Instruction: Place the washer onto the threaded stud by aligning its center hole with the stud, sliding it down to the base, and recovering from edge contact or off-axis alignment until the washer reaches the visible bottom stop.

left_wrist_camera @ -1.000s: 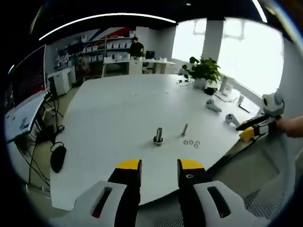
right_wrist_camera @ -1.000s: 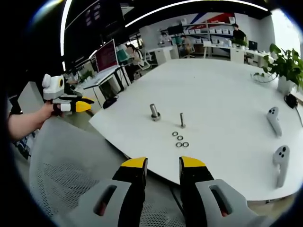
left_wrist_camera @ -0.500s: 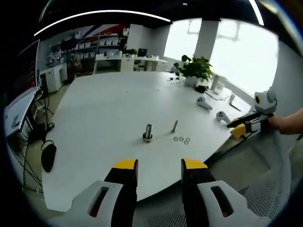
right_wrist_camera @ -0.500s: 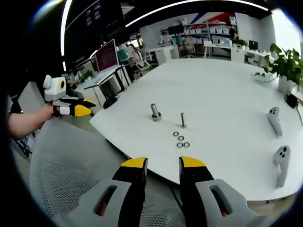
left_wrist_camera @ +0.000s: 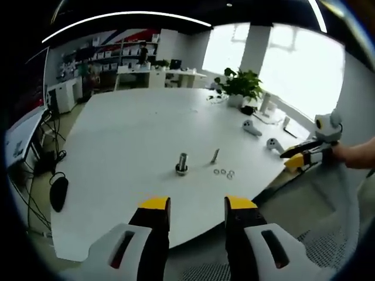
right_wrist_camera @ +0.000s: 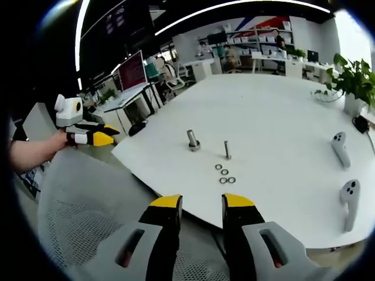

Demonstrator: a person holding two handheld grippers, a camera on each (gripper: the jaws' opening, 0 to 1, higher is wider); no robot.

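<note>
Both tools are held back from the big white surface [left_wrist_camera: 129, 134], off its near edge, and neither has hold of anything. The left tool [left_wrist_camera: 191, 204] has its yellow-tipped jaws parted with an empty gap between them, and the right tool [right_wrist_camera: 195, 202] stands the same way, open and empty. Out on the surface, a thin threaded stud [right_wrist_camera: 227, 150] stands upright, and just beside it on one side is a thicker short post [right_wrist_camera: 193, 140] set on a round base. The washers [right_wrist_camera: 224, 173] lie flat in a small cluster of about four near the foot of the stud, between it and the near edge, not touching it. In the left gripper view the same group sits mid-surface: post [left_wrist_camera: 182, 163], stud [left_wrist_camera: 214, 156], washers [left_wrist_camera: 224, 172]. Two white handheld controllers [right_wrist_camera: 347, 202] lie well apart from the hardware, toward the surface's far side, and a potted plant [left_wrist_camera: 239, 88] stands beyond them. A mesh chair back [right_wrist_camera: 82, 205] is below the right tool.
</note>
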